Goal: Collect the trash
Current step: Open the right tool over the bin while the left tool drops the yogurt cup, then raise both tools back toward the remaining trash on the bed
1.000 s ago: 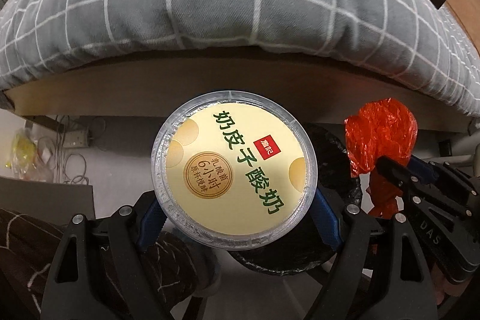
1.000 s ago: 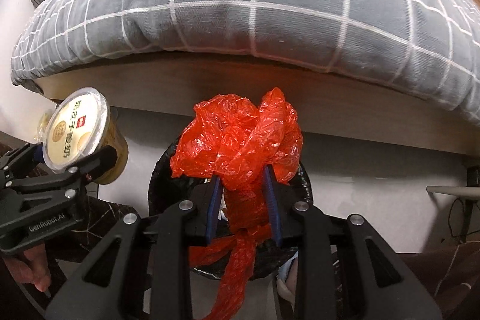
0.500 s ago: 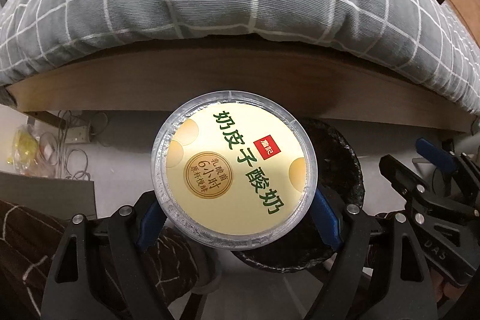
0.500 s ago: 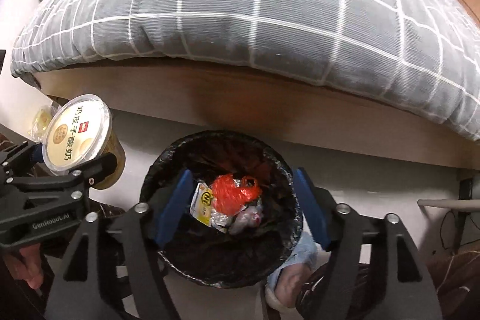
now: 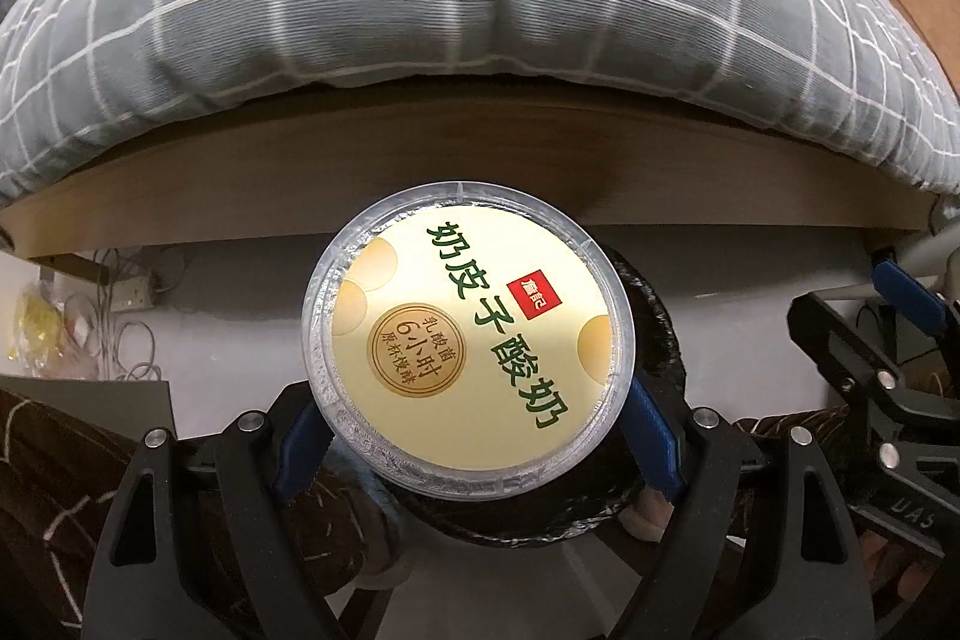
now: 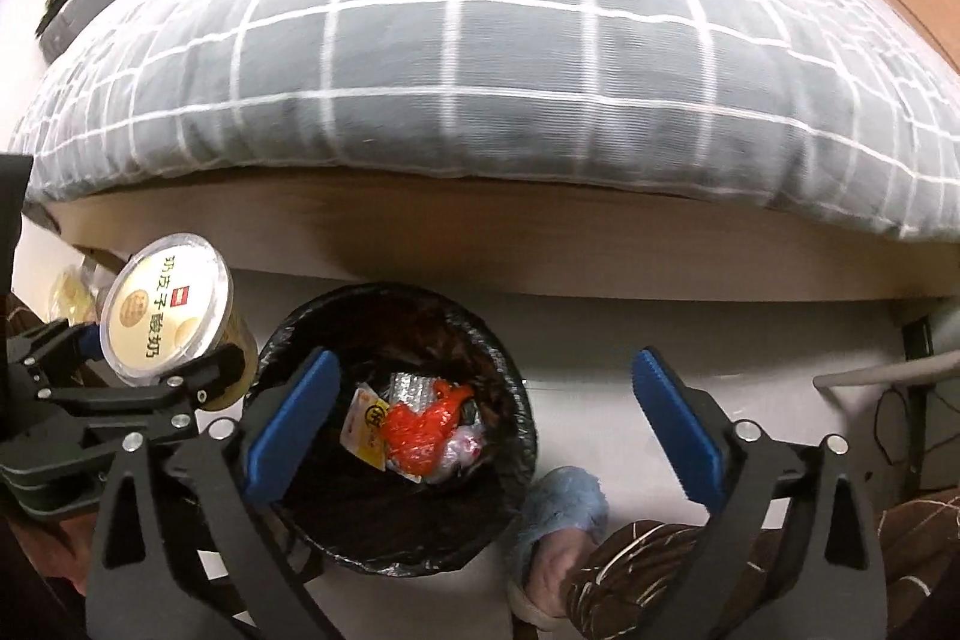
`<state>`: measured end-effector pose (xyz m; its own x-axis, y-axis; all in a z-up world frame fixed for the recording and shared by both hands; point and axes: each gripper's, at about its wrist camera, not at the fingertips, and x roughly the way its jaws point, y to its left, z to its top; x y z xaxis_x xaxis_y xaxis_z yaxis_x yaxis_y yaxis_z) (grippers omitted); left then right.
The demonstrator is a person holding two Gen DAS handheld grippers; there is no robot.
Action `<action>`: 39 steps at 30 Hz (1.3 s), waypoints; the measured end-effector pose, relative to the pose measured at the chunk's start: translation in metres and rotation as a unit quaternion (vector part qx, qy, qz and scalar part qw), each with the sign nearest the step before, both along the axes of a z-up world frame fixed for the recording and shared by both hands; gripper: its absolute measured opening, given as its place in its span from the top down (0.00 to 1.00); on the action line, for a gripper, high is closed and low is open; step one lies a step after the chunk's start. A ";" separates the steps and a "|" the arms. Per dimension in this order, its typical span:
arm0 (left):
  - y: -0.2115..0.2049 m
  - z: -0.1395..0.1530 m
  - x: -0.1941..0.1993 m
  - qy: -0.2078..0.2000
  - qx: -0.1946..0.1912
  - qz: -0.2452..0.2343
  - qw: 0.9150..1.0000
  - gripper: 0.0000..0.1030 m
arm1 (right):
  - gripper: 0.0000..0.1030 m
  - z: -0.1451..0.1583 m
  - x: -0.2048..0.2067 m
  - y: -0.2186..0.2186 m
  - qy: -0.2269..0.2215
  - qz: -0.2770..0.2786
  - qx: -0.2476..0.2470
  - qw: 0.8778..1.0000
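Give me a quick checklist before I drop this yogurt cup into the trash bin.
1. Left hand-held gripper clamped on the yogurt cup: ok.
2. Trash bin open, with room inside: ok.
3. Cup fully over the bin opening: not ok; in the right wrist view the cup sits left of the rim.
4. Right hand-held gripper empty, jaws opening: ok.
5. Red bag inside the bin: ok.
6. Cup lid sealed: cannot tell.

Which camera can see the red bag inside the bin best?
The right wrist camera. It looks straight down into the black bin, so the crumpled red bag shows lying on the other rubbish. In the left wrist camera the yogurt cup held in the left claw covers the bin's opening, so no red bag shows there.
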<state>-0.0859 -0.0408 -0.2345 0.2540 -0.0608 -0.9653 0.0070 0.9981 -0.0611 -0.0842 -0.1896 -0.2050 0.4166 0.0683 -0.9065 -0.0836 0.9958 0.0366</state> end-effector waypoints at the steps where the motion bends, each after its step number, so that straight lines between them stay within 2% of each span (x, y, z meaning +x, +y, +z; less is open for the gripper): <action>1: -0.003 -0.001 0.000 0.000 0.000 -0.001 1.000 0.22 | 0.07 0.000 0.000 -0.004 0.000 -0.004 0.002 1.000; 7: -0.017 -0.005 0.001 0.000 0.001 -0.008 1.000 0.22 | 0.07 -0.003 0.000 -0.024 0.006 -0.033 0.019 0.999; 13: -0.016 -0.011 0.002 -0.003 0.011 -0.011 1.000 0.20 | 0.07 -0.002 0.003 -0.029 0.010 -0.037 0.027 0.999; 16: -0.016 -0.010 0.001 -0.007 0.019 -0.005 1.000 0.11 | 0.07 -0.001 0.003 -0.028 0.007 -0.036 0.026 0.999; 20: -0.012 -0.004 0.003 -0.025 0.034 -0.005 0.999 0.05 | 0.07 0.000 0.003 -0.023 0.005 -0.034 0.022 0.999; 24: -0.008 0.001 0.003 -0.034 0.036 -0.003 0.999 0.05 | 0.07 0.005 0.004 -0.019 -0.005 -0.030 0.013 0.999; 32: 0.004 0.031 0.001 -0.064 0.020 0.010 0.998 0.05 | 0.07 0.032 0.004 -0.011 -0.049 -0.022 0.007 0.999; 39: 0.008 0.075 0.002 -0.123 0.022 0.012 0.992 0.05 | 0.07 0.067 -0.001 -0.005 -0.109 -0.017 -0.006 0.994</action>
